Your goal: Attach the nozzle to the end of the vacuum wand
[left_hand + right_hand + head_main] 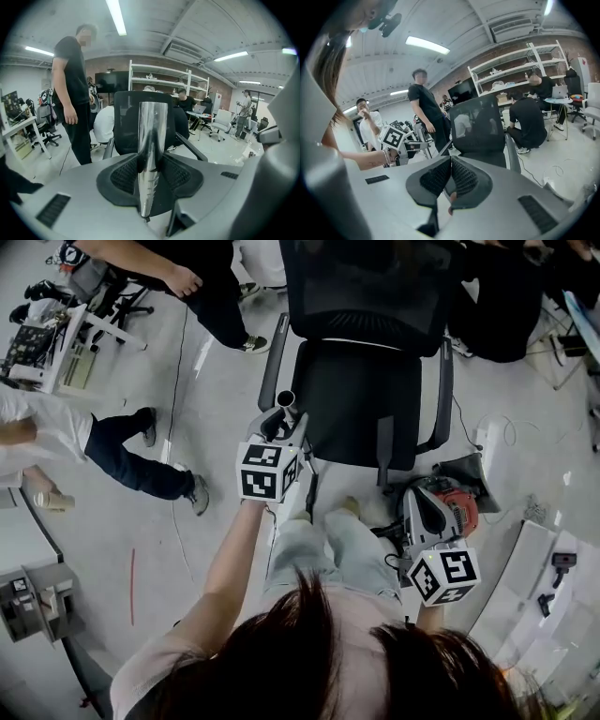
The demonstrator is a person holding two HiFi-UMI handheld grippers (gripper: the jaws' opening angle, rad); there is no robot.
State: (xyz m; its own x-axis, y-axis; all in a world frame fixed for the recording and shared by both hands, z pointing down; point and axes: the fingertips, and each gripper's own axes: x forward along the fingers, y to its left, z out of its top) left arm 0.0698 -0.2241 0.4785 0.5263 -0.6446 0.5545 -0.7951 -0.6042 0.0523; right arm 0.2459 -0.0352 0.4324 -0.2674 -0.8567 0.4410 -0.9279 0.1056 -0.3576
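Observation:
A shiny metal vacuum wand (151, 154) lies lengthwise between the pads of my left gripper (151, 161), which is shut on it. In the head view this left gripper (279, 423) is held over the front edge of a black office chair, and the wand's open end (286, 398) sticks out past the jaws. My right gripper (450, 161) is shut with nothing between its pads. It hangs low at the right (419, 514), just beside a grey and red vacuum body (459, 507) on the floor. I cannot make out a nozzle.
The black office chair (361, 399) stands straight ahead. Several people stand or sit around, one close on the left (72, 93). Desks and white shelving (161, 77) line the back. A thin cable (174, 381) runs across the floor at the left, and white panels (525, 577) lie at the right.

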